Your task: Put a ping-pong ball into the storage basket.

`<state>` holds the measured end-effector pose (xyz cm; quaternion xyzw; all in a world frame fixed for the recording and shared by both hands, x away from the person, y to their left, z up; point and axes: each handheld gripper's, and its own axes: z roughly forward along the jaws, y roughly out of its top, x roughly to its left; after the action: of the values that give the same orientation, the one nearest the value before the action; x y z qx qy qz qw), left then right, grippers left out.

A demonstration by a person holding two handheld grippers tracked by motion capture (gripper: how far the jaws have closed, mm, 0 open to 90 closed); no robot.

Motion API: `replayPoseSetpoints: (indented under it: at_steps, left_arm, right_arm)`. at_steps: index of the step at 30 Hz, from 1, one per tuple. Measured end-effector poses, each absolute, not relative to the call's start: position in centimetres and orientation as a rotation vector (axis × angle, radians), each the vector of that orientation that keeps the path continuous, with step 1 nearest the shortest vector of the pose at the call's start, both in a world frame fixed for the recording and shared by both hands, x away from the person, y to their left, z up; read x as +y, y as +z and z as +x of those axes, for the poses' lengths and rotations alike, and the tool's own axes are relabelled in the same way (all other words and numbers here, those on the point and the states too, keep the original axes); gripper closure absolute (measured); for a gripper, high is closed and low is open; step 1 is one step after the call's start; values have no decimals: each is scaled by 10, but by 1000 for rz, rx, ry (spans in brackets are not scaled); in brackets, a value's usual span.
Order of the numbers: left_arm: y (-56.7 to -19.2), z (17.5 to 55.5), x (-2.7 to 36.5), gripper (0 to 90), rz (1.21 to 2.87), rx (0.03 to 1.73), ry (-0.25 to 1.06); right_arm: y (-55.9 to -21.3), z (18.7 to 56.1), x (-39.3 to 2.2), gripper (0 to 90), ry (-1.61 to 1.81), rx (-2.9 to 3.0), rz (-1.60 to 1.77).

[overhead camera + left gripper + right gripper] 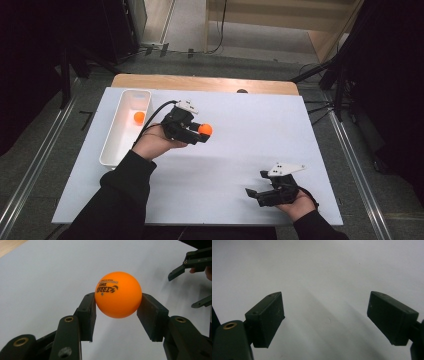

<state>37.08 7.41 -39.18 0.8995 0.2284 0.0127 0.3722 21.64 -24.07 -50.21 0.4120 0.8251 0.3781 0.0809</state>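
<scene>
Down at five o'clock on the table, closest to where the person sits, the right gripper (258,186) rests low in a hand, its two matte black jaws spread wide with nothing but bare white surface between them; the blocky rectangular pads (267,315) look scuffed and dull in the right gripper view. A pale grey three-cornered plate rides on top of it.

Up towards ten o'clock from there, well apart, the left gripper (204,134) is clamped on an orange ball (205,129). In the left gripper view the ball (118,294) is a smooth, glossy sphere with dark printed lettering on its upper face, and a flat black pad presses on each side of it, at nine and three o'clock. It hangs clear above the table, casting a soft shadow. Brass-coloured rivets dot the jaw links.

At nine o'clock of that gripper, just beside the hand, stands a long white plastic tray (113,141) with rounded corners and upright walls. A second orange ball (139,117) lies inside it, toward its far end.

Everything sits on a smooth white table (250,130), with a strip of light wood edging its far side.
</scene>
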Motion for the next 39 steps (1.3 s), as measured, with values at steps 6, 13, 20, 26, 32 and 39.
replayPoseSetpoints:
  at_steps: [6, 13, 20, 26, 32, 39]
  left_arm:
    - [-389, 375, 82, 511, 2291, 617, 32]
    - [-390, 382, 93, 511, 2294, 653, 69]
    - [-387, 386, 103, 511, 2268, 688, 84]
    - [-384, 387, 110, 511, 2275, 717, 139]
    - [-382, 390, 119, 511, 2256, 741, 139]
    - [-378, 394, 130, 511, 2227, 768, 146]
  right_arm:
    - [-502, 216, -241, 127, 1128, 2468, 1231]
    - [-502, 216, -241, 127, 1126, 2472, 1233]
    - [-502, 216, -241, 128, 1126, 2468, 1237]
    - [-502, 216, -241, 127, 1127, 2468, 1230]
    - [-502, 216, -241, 127, 1127, 2468, 1230]
    - [-502, 216, -241, 127, 1126, 2468, 1230]
